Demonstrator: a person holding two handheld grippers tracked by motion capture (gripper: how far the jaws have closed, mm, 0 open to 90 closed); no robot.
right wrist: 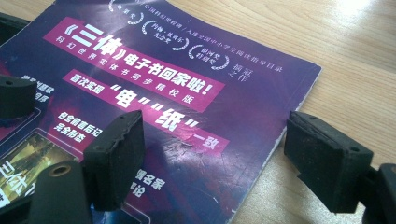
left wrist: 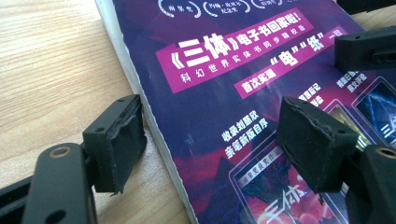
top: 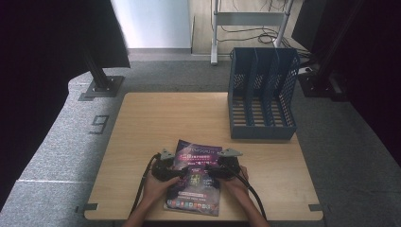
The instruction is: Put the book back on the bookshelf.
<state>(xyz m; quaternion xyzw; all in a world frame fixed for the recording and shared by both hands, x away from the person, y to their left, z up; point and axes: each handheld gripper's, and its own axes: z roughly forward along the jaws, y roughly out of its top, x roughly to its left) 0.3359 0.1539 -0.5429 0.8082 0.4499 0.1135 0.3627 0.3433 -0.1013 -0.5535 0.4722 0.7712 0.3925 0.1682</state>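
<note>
purple and glossy, the magazine (top: 195, 176) lies flat on the wooden table (top: 156, 123), near my edge of it and a little skewed, its top corner pointing away from me. both my forearms enter from the bottom of the high view and converge on it, palms wrapped around the gripper bodies, wrists low over the table.

my left gripper (left wrist: 210, 140) sits at the magazine's left edge with its jaws spread wide. in the left gripper view, one jaw stands over bare wood just beside the spine and the other over the printed cover, so the edge runs between them. the jaws close on nothing. whether the pads (left wrist: 122, 140) touch the table, i cannot tell.

my right gripper (right wrist: 215, 154) mirrors this at the right edge: jaws wide apart, one above the cover, the other above the wood just past the worn corner, nothing clamped between them. its fellow's jaw tips show at the left border of the right gripper view.

in the high view the left gripper (top: 176, 173) and right gripper (top: 211, 172) face each other across the cover, cables trailing back toward me.

a blue mesh file rack (top: 262, 94) stands upright at the far right of the table, well apart from the magazine.
</note>
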